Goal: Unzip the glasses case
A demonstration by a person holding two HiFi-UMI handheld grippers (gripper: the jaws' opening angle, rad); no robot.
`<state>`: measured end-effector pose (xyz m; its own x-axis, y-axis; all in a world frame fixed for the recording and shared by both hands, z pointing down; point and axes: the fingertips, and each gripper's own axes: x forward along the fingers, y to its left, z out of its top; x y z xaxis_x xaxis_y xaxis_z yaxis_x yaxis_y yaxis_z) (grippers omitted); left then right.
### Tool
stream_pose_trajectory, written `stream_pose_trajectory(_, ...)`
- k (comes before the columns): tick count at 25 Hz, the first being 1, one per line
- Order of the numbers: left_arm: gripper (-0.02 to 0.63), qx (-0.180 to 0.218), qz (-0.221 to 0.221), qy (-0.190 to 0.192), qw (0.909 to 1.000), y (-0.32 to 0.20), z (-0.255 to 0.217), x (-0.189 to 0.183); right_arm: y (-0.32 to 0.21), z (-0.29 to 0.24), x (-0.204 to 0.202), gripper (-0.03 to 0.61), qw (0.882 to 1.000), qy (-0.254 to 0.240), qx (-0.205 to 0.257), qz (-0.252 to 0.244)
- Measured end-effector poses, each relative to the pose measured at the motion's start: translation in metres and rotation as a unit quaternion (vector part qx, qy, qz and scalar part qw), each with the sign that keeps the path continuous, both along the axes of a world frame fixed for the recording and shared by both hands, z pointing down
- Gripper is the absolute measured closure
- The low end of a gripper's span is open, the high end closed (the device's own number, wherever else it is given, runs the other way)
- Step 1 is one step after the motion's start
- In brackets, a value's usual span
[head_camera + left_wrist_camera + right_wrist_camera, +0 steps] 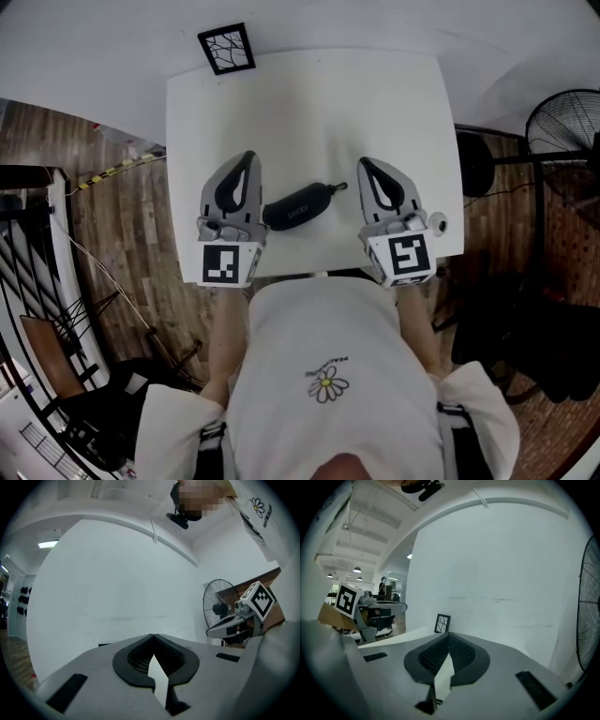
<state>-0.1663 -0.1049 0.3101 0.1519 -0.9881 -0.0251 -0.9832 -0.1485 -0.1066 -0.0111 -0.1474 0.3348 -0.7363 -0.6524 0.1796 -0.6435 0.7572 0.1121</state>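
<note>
- Case lies on table between left gripper and right gripper, zip pull nearest the right.
- Both jaws closed, empty; I flank it, probably so left pins, right pulls.

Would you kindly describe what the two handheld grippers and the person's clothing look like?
The left gripper and right gripper match. Both have light grey bodies, and each claw tapers to a point and is lined with black ribbed pads. Each carries a white cube with black square markers. The person wears a white short-sleeved T-shirt with a small daisy print.
</note>
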Motion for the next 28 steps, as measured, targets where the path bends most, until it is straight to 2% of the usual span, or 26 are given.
stream_pose_trajectory(3, 0.598, -0.008, -0.015, 0.001, 0.9999, -0.003, 0.004, -0.002, -0.001, 0.012, 0.006, 0.58, 1.0, 0.009, -0.017, -0.005)
stream_pose_trajectory(5, 0.598, -0.014, 0.006, 0.003, 0.9999, -0.006, 0.006, 0.005, 0.0, 0.016, 0.006, 0.58, 1.0, 0.018, -0.012, -0.016)
stream_pose_trajectory(6, 0.56, -0.02, 0.031, -0.009, 0.9993, -0.007, 0.009, 0.015, 0.001, 0.017, 0.007, 0.578, 0.999, 0.022, -0.013, -0.02)
stream_pose_trajectory(8, 0.4, -0.053, 0.096, -0.069, 0.9916, -0.008, 0.025, 0.04, 0.002, 0.02, 0.01, 0.578, 0.999, 0.025, -0.018, -0.021)
stream_pose_trajectory(10, 0.341, -0.121, 0.162, -0.126, 0.9713, -0.002, 0.056, 0.066, 0.003, 0.024, 0.013, 0.578, 0.999, 0.026, -0.029, -0.016)
stream_pose_trajectory(11, 0.331, -0.161, 0.193, -0.137, 0.9582, 0.004, 0.075, 0.079, 0.004, 0.026, 0.014, 0.58, 0.999, 0.026, -0.035, -0.014)
stream_pose_trajectory(13, 0.325, -0.247, 0.247, -0.144, 0.9258, 0.017, 0.115, 0.099, 0.006, 0.03, 0.016, 0.58, 0.999, 0.027, -0.038, -0.015)
stream_pose_trajectory(15, 0.325, -0.314, 0.277, -0.158, 0.8942, 0.03, 0.146, 0.111, 0.008, 0.033, 0.016, 0.579, 0.999, 0.031, -0.039, -0.019)
stream_pose_trajectory(16, 0.325, -0.334, 0.282, -0.166, 0.884, 0.035, 0.156, 0.112, 0.009, 0.036, 0.016, 0.578, 0.998, 0.034, -0.043, -0.021)
stream_pose_trajectory(17, 0.325, -0.345, 0.283, -0.172, 0.8782, 0.038, 0.163, 0.112, 0.011, 0.038, 0.017, 0.579, 0.998, 0.037, -0.049, -0.022)
stream_pose_trajectory(18, 0.325, -0.353, 0.28, -0.173, 0.8759, 0.04, 0.167, 0.111, 0.012, 0.041, 0.018, 0.58, 0.997, 0.04, -0.054, -0.023)
stream_pose_trajectory(20, 0.345, -0.363, 0.263, -0.169, 0.878, 0.038, 0.169, 0.101, 0.013, 0.045, 0.021, 0.579, 0.997, 0.045, -0.061, -0.023)
stream_pose_trajectory(21, 0.406, -0.368, 0.246, -0.169, 0.8806, 0.036, 0.169, 0.092, 0.014, 0.047, 0.023, 0.58, 0.997, 0.048, -0.063, -0.023)
stream_pose_trajectory(23, 0.6, -0.383, 0.204, -0.181, 0.8824, 0.033, 0.172, 0.068, 0.014, 0.051, 0.024, 0.578, 0.996, 0.051, -0.068, -0.022)
stream_pose_trajectory(25, 0.6, -0.405, 0.185, -0.196, 0.8738, 0.033, 0.181, 0.045, 0.016, 0.054, 0.024, 0.578, 0.996, 0.053, -0.074, -0.026)
stream_pose_trajectory(28, 0.6, -0.434, 0.189, -0.217, 0.854, 0.038, 0.201, 0.016, 0.023, 0.06, 0.021, 0.578, 0.994, 0.058, -0.084, -0.039)
